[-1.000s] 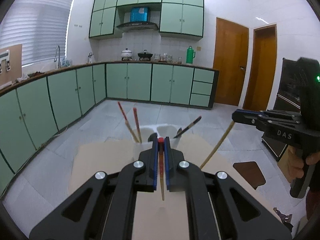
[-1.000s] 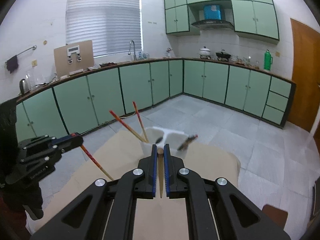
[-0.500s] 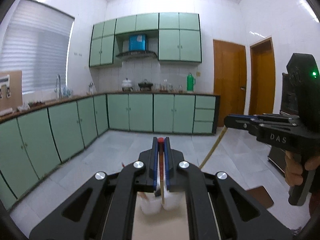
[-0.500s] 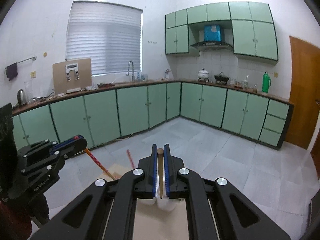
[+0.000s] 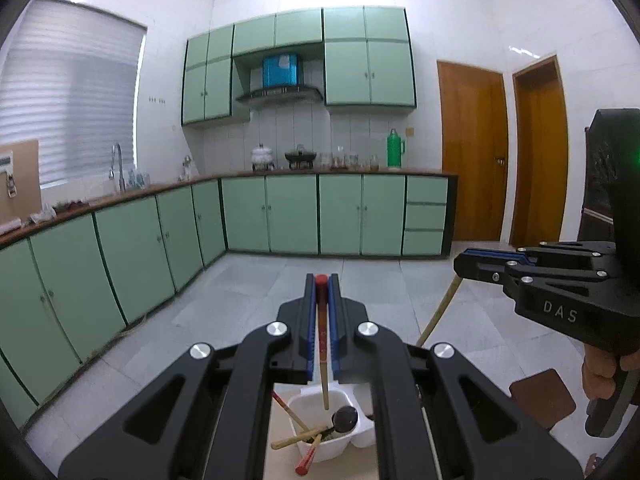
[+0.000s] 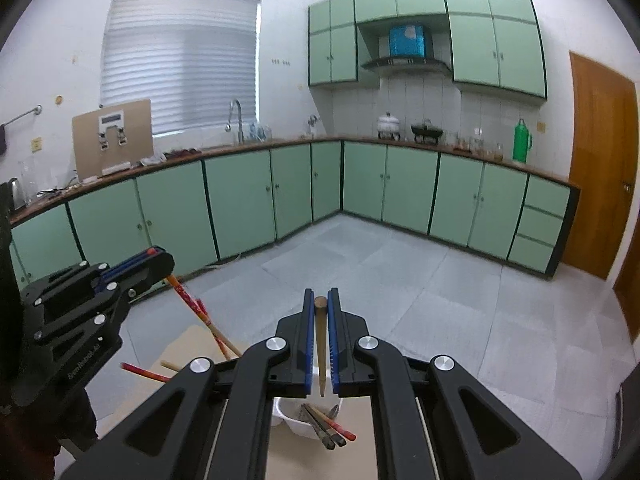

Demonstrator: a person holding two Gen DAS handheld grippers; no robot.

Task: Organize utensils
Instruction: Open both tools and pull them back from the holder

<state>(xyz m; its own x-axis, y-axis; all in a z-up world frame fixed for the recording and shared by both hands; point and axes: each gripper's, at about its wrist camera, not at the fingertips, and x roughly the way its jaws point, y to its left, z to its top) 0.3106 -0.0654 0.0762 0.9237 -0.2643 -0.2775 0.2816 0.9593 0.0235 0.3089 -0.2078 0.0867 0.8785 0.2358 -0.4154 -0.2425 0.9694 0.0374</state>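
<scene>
White holder (image 5: 320,446) on tan table (image 6: 288,462)

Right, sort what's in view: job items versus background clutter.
Job: left gripper gripping red-topped chopstick; right gripper gripping plain wooden chopstick; white utensil holder.

Lying about: green thermos, pots on the counter, brown stool.

Both mounted right behind the fingers, looking forward and slightly down over a white holder (image 5: 316,436), close up. Shared: green cabinets (image 6: 408,188), thermos (image 5: 395,148), each other's gripper.

Both tools tilted up; holder (image 5: 320,436) now under chopstick (image 5: 322,344).
</scene>
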